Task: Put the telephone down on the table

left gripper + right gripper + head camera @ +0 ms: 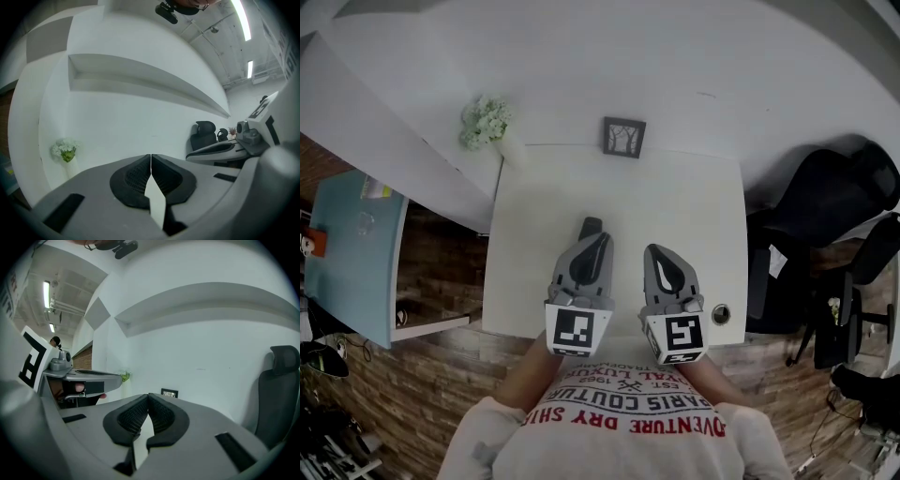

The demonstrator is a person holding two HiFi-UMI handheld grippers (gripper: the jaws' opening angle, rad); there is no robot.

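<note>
A small dark object, apparently the telephone (590,226), lies on the white table (694,206), with its near end hidden under my left gripper's tip. My left gripper (599,241) is shut with nothing between its pads; in the left gripper view (151,157) the jaws meet along one line and the telephone is out of sight. My right gripper (660,253) hovers beside it over the table's front part. It is also shut and empty, its pads touching at the tips (148,397).
At the table's back edge a small dark picture frame (623,137) stands against the wall, with a vase of pale flowers (485,121) at the back left corner. A round grommet (721,314) sits near the front right edge. Black office chairs (825,202) stand to the right.
</note>
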